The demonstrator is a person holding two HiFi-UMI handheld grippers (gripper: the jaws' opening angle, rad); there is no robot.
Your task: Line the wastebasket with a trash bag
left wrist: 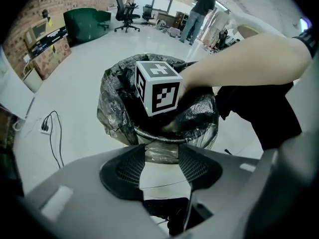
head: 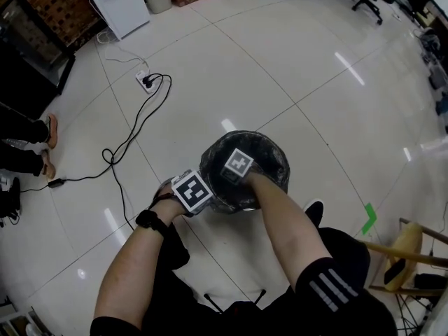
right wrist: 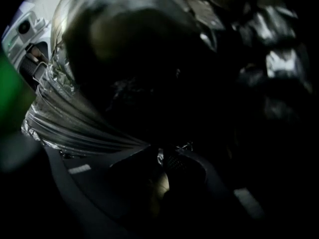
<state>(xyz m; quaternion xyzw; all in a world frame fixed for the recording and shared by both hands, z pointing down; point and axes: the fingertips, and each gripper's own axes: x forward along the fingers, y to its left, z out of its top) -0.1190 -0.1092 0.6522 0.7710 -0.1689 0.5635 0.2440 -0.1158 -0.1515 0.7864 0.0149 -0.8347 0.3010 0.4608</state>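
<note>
Black bag (head: 274, 161) lines wastebasket (left wrist: 154, 135) on floor (head: 315, 82) | my left gripper (left wrist: 160, 151) gapes wide at near rim, empty | my right gripper (right wrist: 160, 156) sits narrow inside, seating film, I judge.

From my head, one camera looks steeply down on the wastebasket (head: 274, 161) at my fingers. The left gripper (left wrist: 158, 151) view faces that same wastebasket close ahead. The right gripper (right wrist: 162, 158) view sits inside the trash bag (right wrist: 70, 128), in the dark.
</note>
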